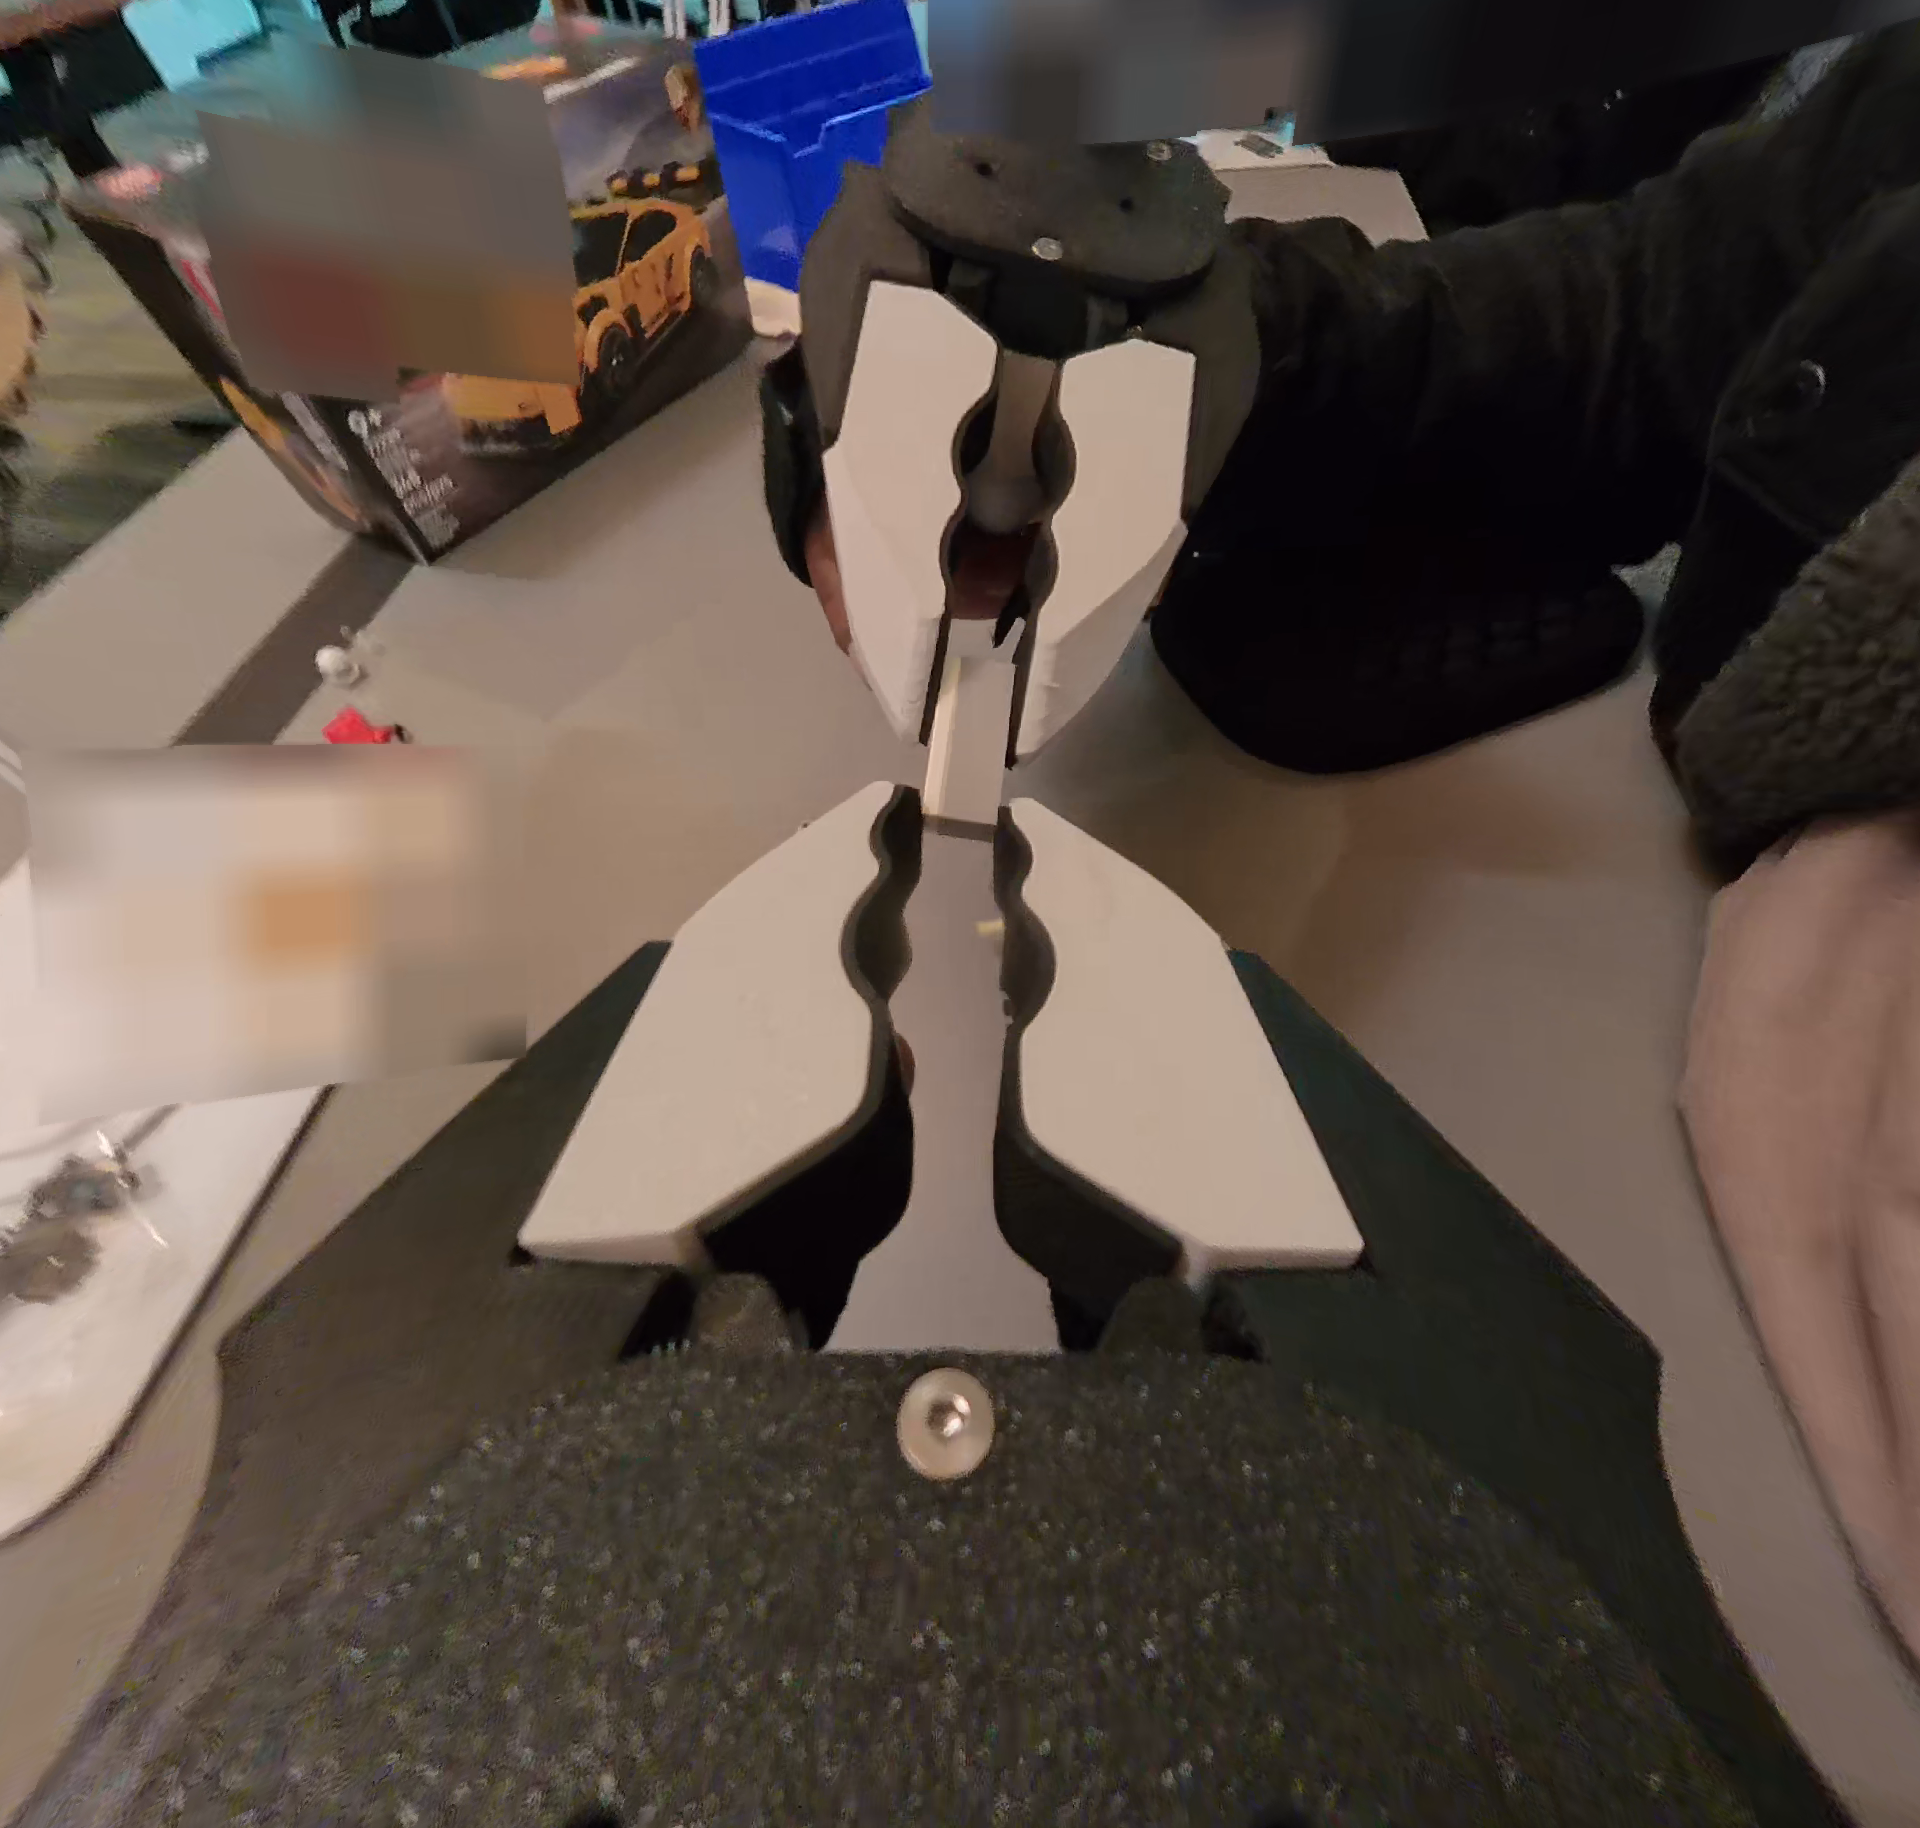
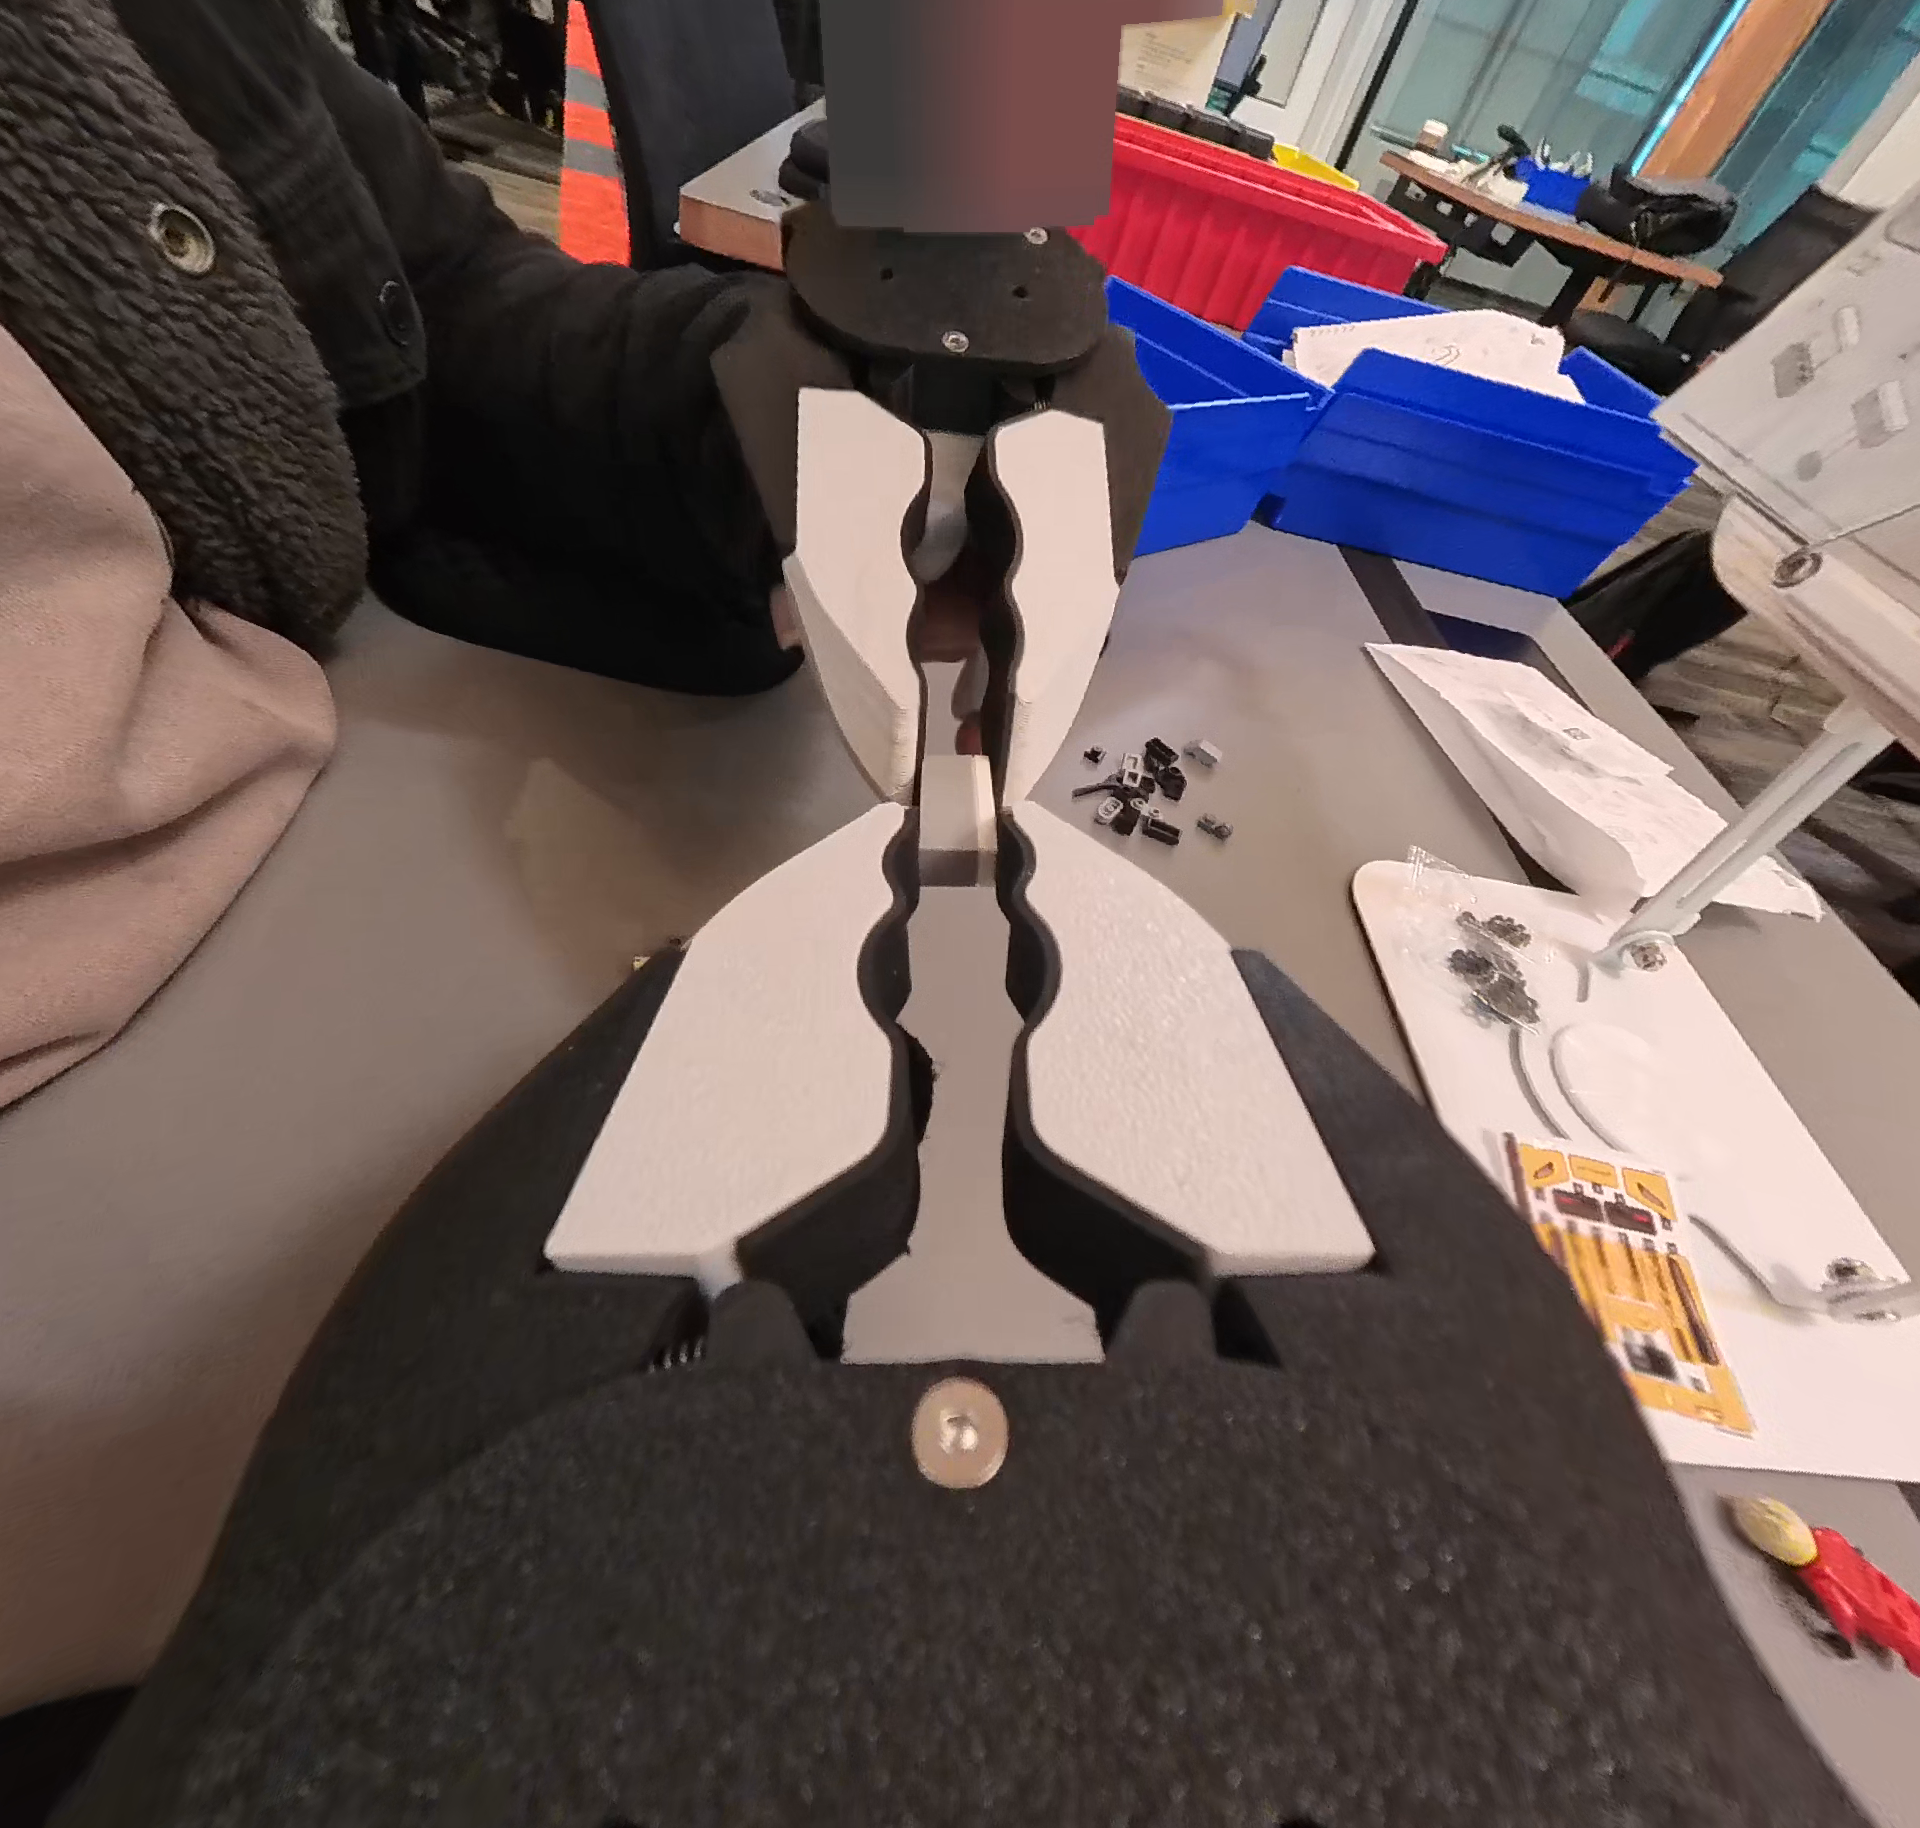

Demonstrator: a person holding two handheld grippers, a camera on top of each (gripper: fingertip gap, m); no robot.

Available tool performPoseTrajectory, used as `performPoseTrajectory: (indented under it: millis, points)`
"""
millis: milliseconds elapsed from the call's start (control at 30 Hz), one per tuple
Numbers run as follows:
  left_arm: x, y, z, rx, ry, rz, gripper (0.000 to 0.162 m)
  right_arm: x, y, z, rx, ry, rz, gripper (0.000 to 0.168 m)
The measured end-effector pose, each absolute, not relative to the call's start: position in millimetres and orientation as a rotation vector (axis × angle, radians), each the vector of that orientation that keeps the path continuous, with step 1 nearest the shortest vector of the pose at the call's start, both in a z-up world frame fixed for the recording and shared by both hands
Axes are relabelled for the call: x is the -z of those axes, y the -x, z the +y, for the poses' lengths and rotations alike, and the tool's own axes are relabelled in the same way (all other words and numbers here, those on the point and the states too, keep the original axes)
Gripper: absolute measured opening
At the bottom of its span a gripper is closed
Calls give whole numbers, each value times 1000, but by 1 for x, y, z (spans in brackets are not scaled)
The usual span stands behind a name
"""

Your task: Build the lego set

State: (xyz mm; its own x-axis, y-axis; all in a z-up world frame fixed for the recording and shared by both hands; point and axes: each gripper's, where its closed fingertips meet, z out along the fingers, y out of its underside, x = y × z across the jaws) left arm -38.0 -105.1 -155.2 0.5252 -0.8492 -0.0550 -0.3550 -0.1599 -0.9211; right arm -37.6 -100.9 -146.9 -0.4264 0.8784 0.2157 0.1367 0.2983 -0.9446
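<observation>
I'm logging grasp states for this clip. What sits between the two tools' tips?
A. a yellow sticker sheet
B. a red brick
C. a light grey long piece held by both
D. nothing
C: the light grey long piece spans from the right tool to the left tool, pinched at each end.

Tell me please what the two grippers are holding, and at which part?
One white block, gripped from both ends. The left gripper pinches its near end and the right gripper pinches the opposite end, fingertips to fingertips.
</observation>
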Motion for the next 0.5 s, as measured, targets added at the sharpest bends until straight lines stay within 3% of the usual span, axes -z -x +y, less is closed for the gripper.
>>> performPoseTrajectory:
  millis: [233,500]
  points:
    - [163,47,-94,847,1961,708,11,157,42,-84,-1195,1030,-1741,13]
    - [139,41,-104,1118,1800,688,3,150,41,-76,-1239,1052,-1673,13]
